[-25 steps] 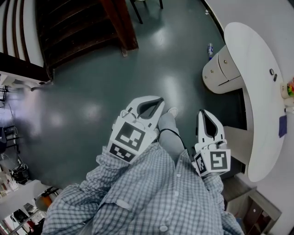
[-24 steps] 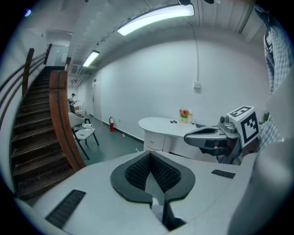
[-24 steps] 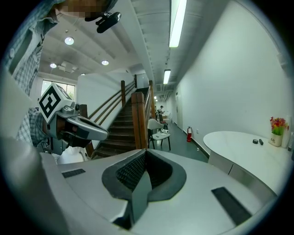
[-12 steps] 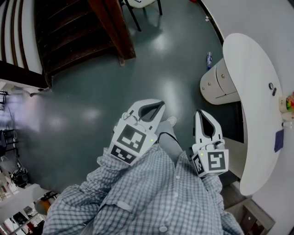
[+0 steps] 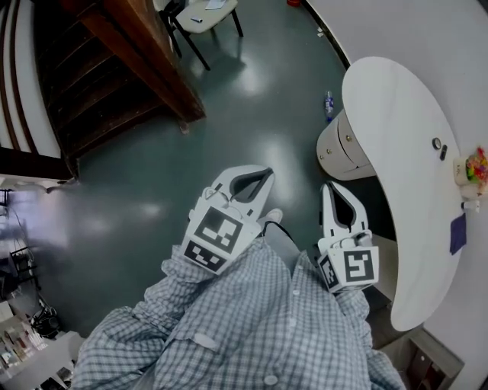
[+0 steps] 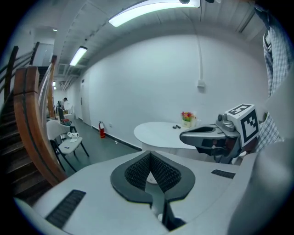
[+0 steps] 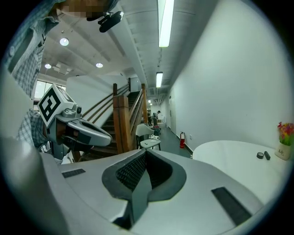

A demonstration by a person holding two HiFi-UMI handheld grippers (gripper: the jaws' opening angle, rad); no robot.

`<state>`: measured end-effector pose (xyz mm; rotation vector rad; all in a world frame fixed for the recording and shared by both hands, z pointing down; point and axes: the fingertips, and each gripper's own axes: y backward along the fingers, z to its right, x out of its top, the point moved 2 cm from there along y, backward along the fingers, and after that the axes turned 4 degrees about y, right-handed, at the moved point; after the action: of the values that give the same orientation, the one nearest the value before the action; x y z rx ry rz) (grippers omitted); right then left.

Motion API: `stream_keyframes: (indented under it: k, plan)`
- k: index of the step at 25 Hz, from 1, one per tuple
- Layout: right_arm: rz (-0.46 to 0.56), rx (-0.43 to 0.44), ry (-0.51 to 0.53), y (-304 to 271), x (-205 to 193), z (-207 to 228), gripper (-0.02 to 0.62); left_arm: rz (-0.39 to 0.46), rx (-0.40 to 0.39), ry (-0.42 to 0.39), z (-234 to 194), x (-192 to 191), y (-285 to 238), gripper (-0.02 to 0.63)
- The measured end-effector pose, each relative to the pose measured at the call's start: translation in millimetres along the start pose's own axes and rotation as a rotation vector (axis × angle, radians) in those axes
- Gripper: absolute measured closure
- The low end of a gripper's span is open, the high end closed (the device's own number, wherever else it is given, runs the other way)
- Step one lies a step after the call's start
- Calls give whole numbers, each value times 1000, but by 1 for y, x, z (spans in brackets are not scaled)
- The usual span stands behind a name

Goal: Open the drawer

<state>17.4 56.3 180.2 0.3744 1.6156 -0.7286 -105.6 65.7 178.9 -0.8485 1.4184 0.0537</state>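
Note:
A rounded white drawer unit [image 5: 336, 149] with small knobs stands under the near end of the white oval table [image 5: 396, 114], its drawers pushed in. Both grippers are held close to the person's checked shirt, well short of the unit. My left gripper [image 5: 261, 171] points out over the green floor, jaws together with nothing between them. My right gripper [image 5: 334, 188] is level with it, nearer the table, also shut and empty. In the left gripper view the table [image 6: 158, 132] shows beyond my left gripper [image 6: 150, 157]; the right gripper view shows the table's edge [image 7: 229, 153] past my right gripper [image 7: 144, 155].
A dark wooden staircase [image 5: 114, 68] fills the far left, with a white chair [image 5: 200, 15] beyond it. A small bottle [image 5: 329, 103] lies on the floor by the drawer unit. Flowers [image 5: 476, 164] and small dark items [image 5: 438, 145] sit on the table.
The table and drawer unit have slid left in the head view and the chair has come into sight, as the person moved forward. Both grippers keep the same pose.

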Motion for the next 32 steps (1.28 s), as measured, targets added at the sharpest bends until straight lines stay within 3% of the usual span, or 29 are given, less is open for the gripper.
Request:
stream_keyframes:
  k: [7,13,22,32]
  plan:
    - [24,-90,-18,-12,1,60,586,9,-71,-66,2,36,-62,603]
    - [4,-200,-69,4,-11,88,586,-13,-174,-119,20,49,-91,603]
    - [-35,-327,-117,9,-13,97,586,-37,-312,-167,22,63,-117,603]
    - [-104,-365,-133,-23,-16,83,586,-59,-423,-228,-9,77,-144,603]
